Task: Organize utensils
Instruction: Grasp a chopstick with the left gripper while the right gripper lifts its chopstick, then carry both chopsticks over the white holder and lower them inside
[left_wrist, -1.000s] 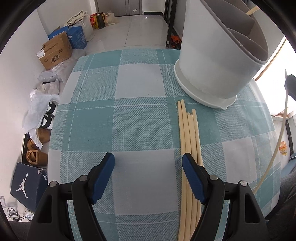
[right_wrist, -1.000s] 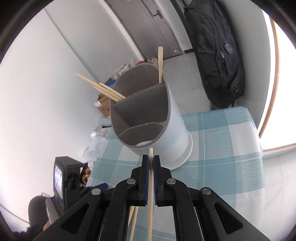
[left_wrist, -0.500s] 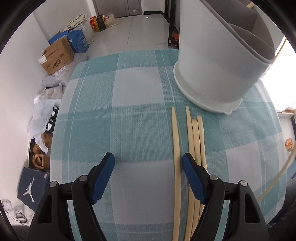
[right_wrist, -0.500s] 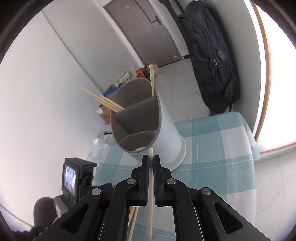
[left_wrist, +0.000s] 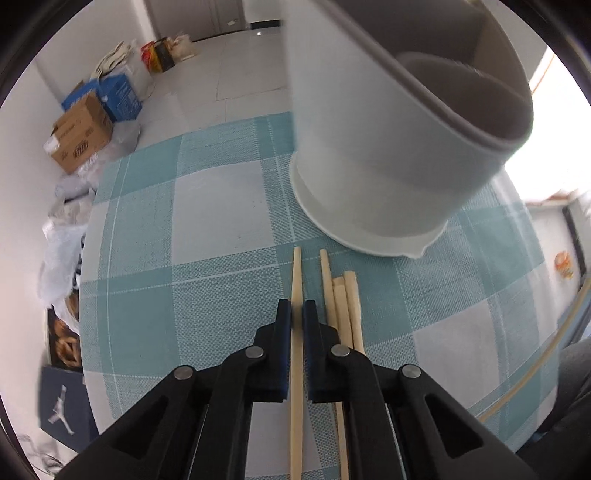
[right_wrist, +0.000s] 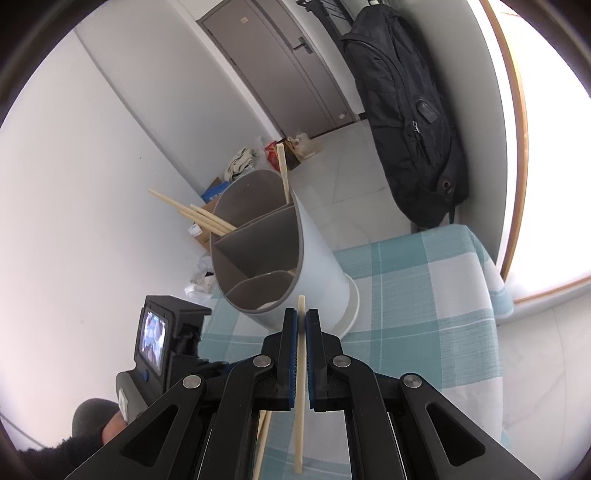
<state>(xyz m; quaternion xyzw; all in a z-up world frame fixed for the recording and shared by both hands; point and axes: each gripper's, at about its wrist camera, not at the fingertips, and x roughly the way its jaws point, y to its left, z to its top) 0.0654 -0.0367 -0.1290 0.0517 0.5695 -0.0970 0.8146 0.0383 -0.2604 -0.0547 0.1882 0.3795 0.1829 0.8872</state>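
Two tools each pinching one chopstick, left tool (left_wrist: 296, 314) just closed on chopstick (left_wrist: 296, 273), right tool (right_wrist: 301, 317) near holder (right_wrist: 317, 258) rim

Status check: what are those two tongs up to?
Left tongs just closed on one chopstick. Right tongs grip another. Holder ahead, unobstructed.

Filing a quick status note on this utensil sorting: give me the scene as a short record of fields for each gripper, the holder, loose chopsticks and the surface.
left gripper: has just closed on one chopstick lying on the cloth
right gripper: shut on a chopstick, held in the air short of the holder
holder: white, grey dividers, several chopsticks already in its far compartment
loose chopsticks: three beside the left gripper
surface: teal checked tablecloth
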